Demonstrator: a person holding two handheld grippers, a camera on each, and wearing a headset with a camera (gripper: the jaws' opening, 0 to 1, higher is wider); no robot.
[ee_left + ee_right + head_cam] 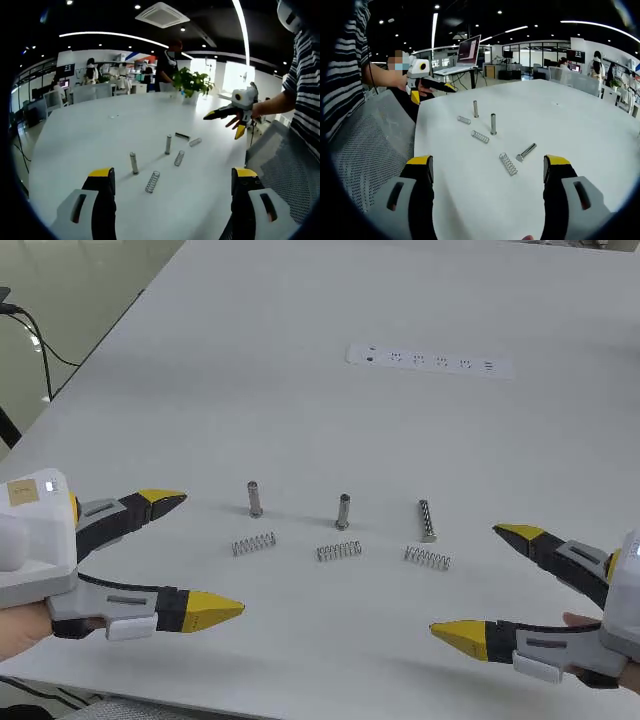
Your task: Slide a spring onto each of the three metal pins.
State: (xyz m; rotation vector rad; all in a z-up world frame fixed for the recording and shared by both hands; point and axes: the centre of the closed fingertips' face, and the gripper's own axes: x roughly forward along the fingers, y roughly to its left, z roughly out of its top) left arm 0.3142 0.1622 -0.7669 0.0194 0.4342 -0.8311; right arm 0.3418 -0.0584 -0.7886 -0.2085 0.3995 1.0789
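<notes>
- Nearest, two grippers hang over the white table point(300, 430): the left gripper point(214, 552) and the right gripper point(463, 579). Both have jaws spread wide and grasp nothing.
- Beyond their tips, three springs lie loose in a row on the table: left spring point(254, 543), middle spring point(339, 551) and right spring point(427, 558).
- Just behind the springs are three metal pins, one per spring. The left pin point(255, 497) and middle pin point(343, 510) stand upright, and the right pin point(426, 520) lies flat.
- Farthest, one power strip point(430, 361) lies on the table.

White table point(300, 320): pins point(343, 511), springs point(339, 551), power strip point(429, 361).
</notes>
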